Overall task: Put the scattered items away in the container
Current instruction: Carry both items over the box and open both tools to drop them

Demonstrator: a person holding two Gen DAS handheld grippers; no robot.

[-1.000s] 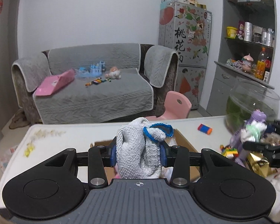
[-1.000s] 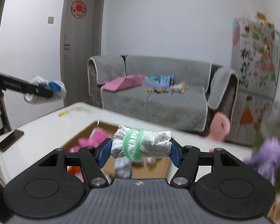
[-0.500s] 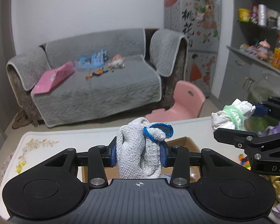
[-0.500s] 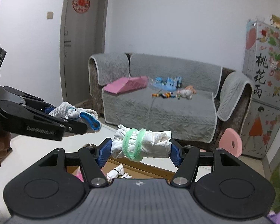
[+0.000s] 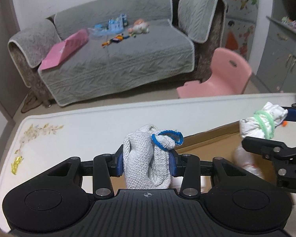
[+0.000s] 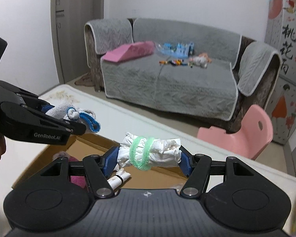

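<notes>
Both grippers are loaded as we carry them over the box. Our left gripper (image 5: 146,163) pinches a grey knitted glove (image 5: 146,158) with a blue cuff between its blue pads, and our right gripper (image 6: 148,159) pinches a white cloth bundle (image 6: 150,154) wound twice with a green band; neither pair of jaws is spread free.

Working from largest to smallest, we count one white table (image 5: 79,122), and on it one open cardboard box (image 6: 88,144), the container, which lies below and just beyond both sets of fingertips. In the right wrist view the glove hangs over the box's far left corner and the bundle hangs over its middle. Inside the box we can make out one small white roll (image 6: 118,179) with a dark band and something pink or magenta at the near left, too hidden to count. So we see two held items, one per gripper.

We judge this to be the delivery step: both pieces are gripped and hang above the opening, not yet released. The next move calls for lowering each gripper a little further inside the box walls and then spreading the jaws so each piece drops in, keeping the two tools from knocking together, since they are near each other over the box.
</notes>
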